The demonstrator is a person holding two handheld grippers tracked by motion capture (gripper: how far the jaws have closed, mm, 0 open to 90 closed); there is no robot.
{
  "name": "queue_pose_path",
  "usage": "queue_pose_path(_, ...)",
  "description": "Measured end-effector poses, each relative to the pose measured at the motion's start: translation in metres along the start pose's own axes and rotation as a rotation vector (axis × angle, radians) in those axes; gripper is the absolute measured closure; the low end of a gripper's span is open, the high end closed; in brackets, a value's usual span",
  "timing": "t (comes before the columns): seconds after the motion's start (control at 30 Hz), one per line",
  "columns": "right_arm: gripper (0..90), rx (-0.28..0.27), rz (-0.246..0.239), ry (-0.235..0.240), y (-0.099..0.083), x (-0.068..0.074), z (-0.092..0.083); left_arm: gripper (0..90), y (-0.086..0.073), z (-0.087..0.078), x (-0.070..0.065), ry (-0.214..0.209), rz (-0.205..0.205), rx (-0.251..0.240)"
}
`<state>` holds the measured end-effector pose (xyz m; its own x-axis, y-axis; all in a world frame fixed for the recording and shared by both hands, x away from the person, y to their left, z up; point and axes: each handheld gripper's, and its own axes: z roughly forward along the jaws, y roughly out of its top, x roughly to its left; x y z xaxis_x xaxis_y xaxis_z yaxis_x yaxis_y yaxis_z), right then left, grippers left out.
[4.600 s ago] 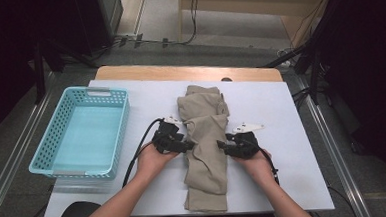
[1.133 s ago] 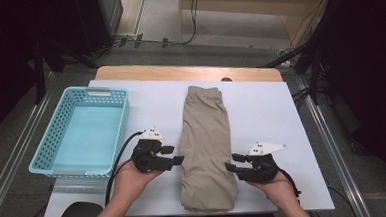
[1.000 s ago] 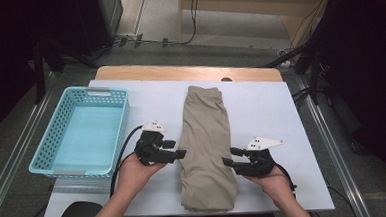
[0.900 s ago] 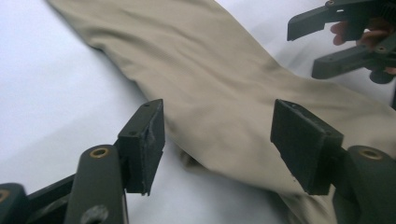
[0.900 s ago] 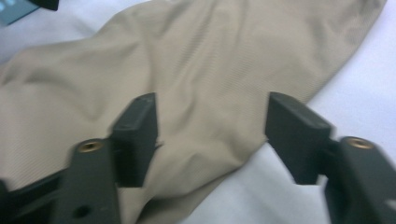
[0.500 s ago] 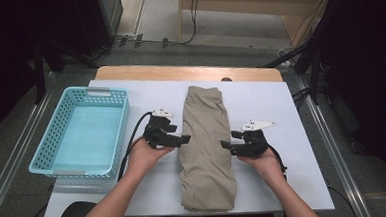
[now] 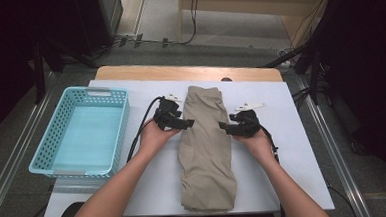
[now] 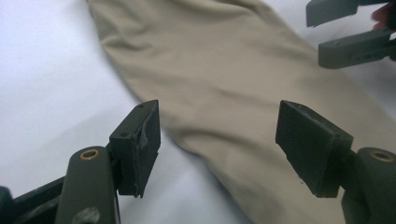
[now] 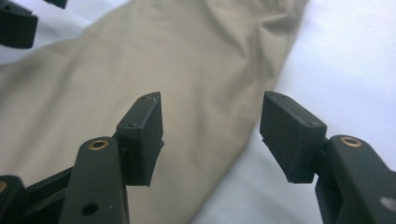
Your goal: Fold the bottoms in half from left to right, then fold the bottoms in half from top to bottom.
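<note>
On the white table (image 7: 293,148), both black grippers, left (image 7: 188,123) and right (image 7: 224,125), flank the folded beige ribbed trousers (image 7: 205,143) (jaws wide apart, holding nothing, recently widened then eased in slightly).

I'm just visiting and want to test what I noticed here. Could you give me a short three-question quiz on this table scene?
1. True or false: the left gripper is clamped shut on the folded beige garment.
2. What sits on the table to the left of the garment? A) a blue basket B) a metal pot C) a stack of plates
3. Where do the two grippers stand relative to the garment?

Key:
1. False; its jaws stand open at the cloth's edge.
2. A, the blue basket, nothing showing inside it.
3. One on each long side, the right gripper facing the left across it.
</note>
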<state>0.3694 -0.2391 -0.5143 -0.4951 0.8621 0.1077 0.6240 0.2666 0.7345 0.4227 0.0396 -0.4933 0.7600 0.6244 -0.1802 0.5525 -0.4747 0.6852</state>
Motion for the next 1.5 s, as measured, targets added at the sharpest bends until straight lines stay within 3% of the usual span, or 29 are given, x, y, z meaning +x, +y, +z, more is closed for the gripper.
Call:
queue_pose_path(0.17,38.0,0.037,0.038,-0.037,0.006,-0.011,0.020,32.7,-0.001,0.020,0.013,0.016,0.002,0.030)
queue_pose_path(0.27,38.0,0.018,0.054,-0.039,0.011,-0.013,0.026,34.1,-0.002,0.022,0.014,0.015,0.012,-0.003)
queue_pose_path(0.37,37.8,0.006,0.041,-0.064,0.014,-0.012,0.032,34.2,0.000,0.026,0.014,0.025,0.002,-0.016)
queue_pose_path(0.47,37.7,0.017,0.000,-0.094,0.015,-0.007,0.035,34.8,0.002,0.030,0.008,0.063,0.031,-0.007)
queue_pose_path(0.53,44.3,0.013,-0.016,-0.089,0.014,-0.004,0.035,40.2,0.002,0.031,0.003,0.092,0.050,-0.005)
queue_pose_path(0.63,56.5,0.011,-0.001,-0.078,0.014,0.000,0.034,57.7,-0.001,0.031,-0.002,0.075,0.032,-0.019)
queue_pose_path(0.7,73.3,0.033,0.032,-0.055,0.016,0.003,0.033,73.4,-0.002,0.031,-0.002,0.035,-0.001,-0.013)
queue_pose_path(0.73,80.2,0.047,0.042,-0.018,0.017,0.003,0.032,81.1,-0.002,0.030,0.000,-0.003,-0.021,-0.004)
queue_pose_path(0.8,81.9,0.076,0.060,0.025,0.019,0.004,0.031,84.2,0.002,0.029,0.004,-0.037,-0.042,0.029)
queue_pose_path(0.83,82.1,0.093,0.062,0.035,0.022,0.003,0.031,84.4,0.005,0.028,0.007,-0.055,-0.070,0.043)
queue_pose_path(0.9,82.4,0.095,0.078,0.040,0.029,0.000,0.027,84.5,0.014,0.023,0.011,-0.063,-0.094,0.015)
queue_pose_path(1.0,82.4,0.049,0.110,0.046,0.049,-0.009,0.014,84.5,0.037,0.010,0.013,-0.049,-0.052,-0.009)
queue_pose_path(1.13,82.5,-0.004,0.087,0.023,0.083,-0.015,-0.007,84.4,0.069,-0.014,0.020,-0.042,-0.061,-0.081)
queue_pose_path(1.3,82.5,-0.080,0.067,-0.008,0.128,-0.018,-0.033,84.3,0.110,-0.044,0.022,-0.019,-0.025,-0.155)
queue_pose_path(1.4,82.5,-0.134,0.039,-0.036,0.152,-0.015,-0.049,84.4,0.132,-0.061,0.020,0.000,-0.009,-0.218)
queue_pose_path(1.5,82.4,-0.217,0.022,-0.079,0.173,-0.011,-0.069,84.4,0.150,-0.083,0.015,0.025,0.020,-0.347)
